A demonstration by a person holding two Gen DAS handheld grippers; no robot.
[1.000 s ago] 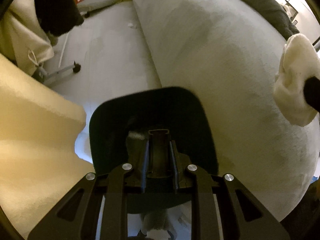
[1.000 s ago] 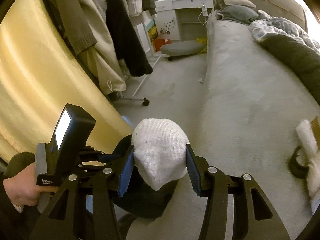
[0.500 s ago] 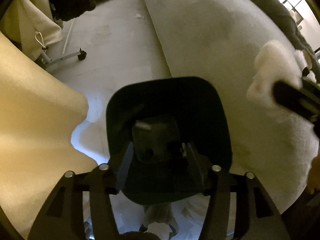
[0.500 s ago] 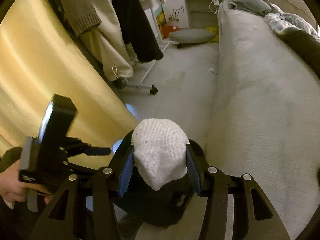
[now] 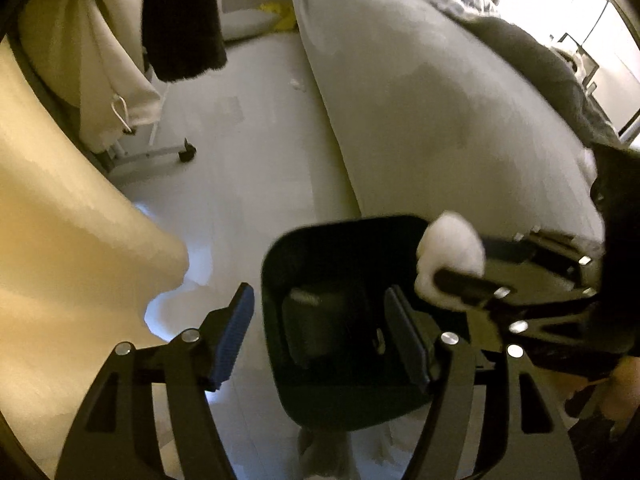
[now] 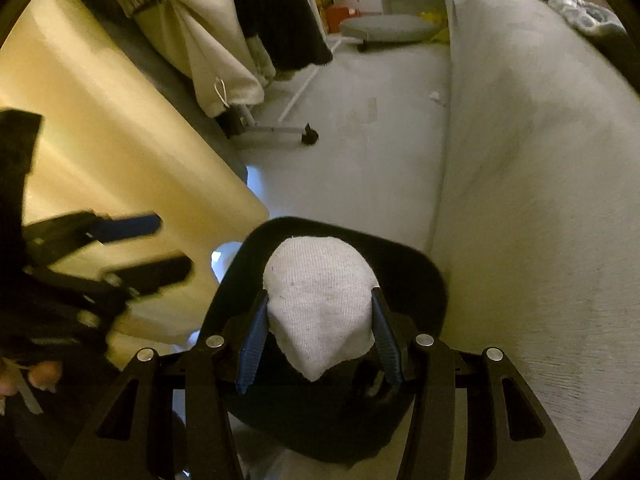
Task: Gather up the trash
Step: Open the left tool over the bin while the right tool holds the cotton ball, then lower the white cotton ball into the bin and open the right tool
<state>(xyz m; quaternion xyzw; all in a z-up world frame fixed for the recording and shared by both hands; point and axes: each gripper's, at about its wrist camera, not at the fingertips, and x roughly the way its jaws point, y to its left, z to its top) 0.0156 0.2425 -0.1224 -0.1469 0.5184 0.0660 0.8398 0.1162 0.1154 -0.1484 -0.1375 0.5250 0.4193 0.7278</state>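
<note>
In the right wrist view, nearest the camera, the right tool (image 6: 318, 338) was closed on a wad of white cloth (image 6: 320, 304): the two blue pads were pressed against its sides and its rounded top stood up between them. The wad was held directly over the open mouth of a black bin (image 6: 424, 276), presumably so that a release would drop it straight in; it had not yet been let go.

In the left wrist view the left tool (image 5: 324, 332) was seen with its jaws just having been opening, now spread wide, and nothing was gripped. Its right pad lay inside the bin (image 5: 276, 264), its left pad outside the near-left rim, so the rim passed between them untouched. A dark item (image 5: 316, 320) was already lying at the bottom of the bin, which suggested the left tool had been emptied there. The cloth (image 5: 452, 256) was seen at the bin's far-right rim, carried in by the right tool (image 5: 454, 268).

Beyond the bin, a pale floor (image 5: 248, 160) ran between a bed (image 5: 440, 100) on the right and hanging clothes (image 5: 180, 20) on a wheeled rack at far left. A small white scrap (image 6: 436, 97) was left on the floor beside the bed, judged to be further trash.
</note>
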